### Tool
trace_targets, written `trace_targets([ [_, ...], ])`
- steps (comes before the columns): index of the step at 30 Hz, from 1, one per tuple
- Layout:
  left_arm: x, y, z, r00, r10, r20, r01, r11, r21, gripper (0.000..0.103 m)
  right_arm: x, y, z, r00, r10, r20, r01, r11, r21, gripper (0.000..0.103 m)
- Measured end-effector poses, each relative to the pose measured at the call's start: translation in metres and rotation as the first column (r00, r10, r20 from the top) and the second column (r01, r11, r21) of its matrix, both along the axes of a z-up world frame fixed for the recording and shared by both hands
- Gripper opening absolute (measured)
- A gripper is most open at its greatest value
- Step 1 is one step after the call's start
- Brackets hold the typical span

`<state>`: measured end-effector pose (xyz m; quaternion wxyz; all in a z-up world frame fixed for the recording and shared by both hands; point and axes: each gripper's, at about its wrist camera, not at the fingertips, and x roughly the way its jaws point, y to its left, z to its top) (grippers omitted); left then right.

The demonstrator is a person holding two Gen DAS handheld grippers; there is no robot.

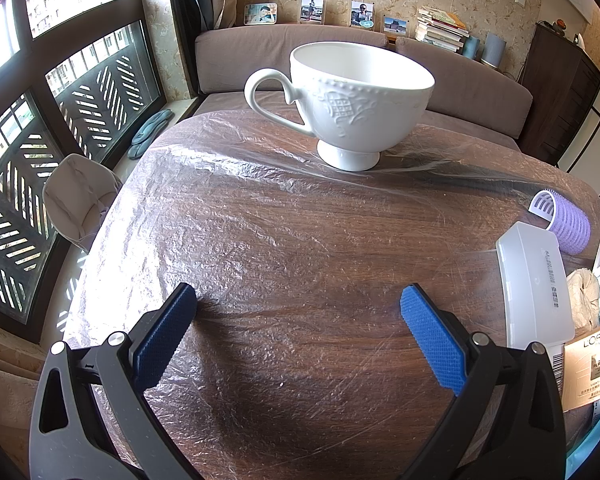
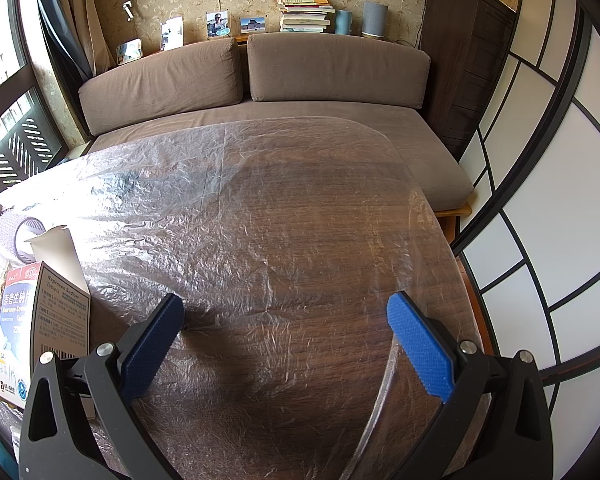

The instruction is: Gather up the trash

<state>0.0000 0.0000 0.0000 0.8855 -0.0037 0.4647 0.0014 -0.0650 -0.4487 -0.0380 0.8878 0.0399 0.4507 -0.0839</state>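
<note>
Left hand-held gripper (image 1: 298,300): spread wide, holding nothing, low over the film-covered table (image 1: 280,240). Right hand-held gripper (image 2: 286,308): likewise spread, empty. Trash sits between them, probably awaiting pickup: medicine box (image 2: 46,320), left edge of frame, upright, long axis vertical; white case (image 1: 534,284), lower right, lengthwise away from camera. Cup (image 1: 352,100), upper centre, upright.

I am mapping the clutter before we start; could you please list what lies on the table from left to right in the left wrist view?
White teacup → translucent plastic box → purple hair roller.
</note>
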Motion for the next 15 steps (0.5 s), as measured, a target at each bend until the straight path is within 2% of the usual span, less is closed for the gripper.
trace_targets([
  [15, -0.0007, 0.0044, 0.0008, 1.0, 0.0, 0.0, 0.0, 1.0, 0.001, 0.102, 0.0002, 0.0014, 0.0005, 1.0, 0.0, 0.0, 0.0, 1.0, -0.001, 0.099],
])
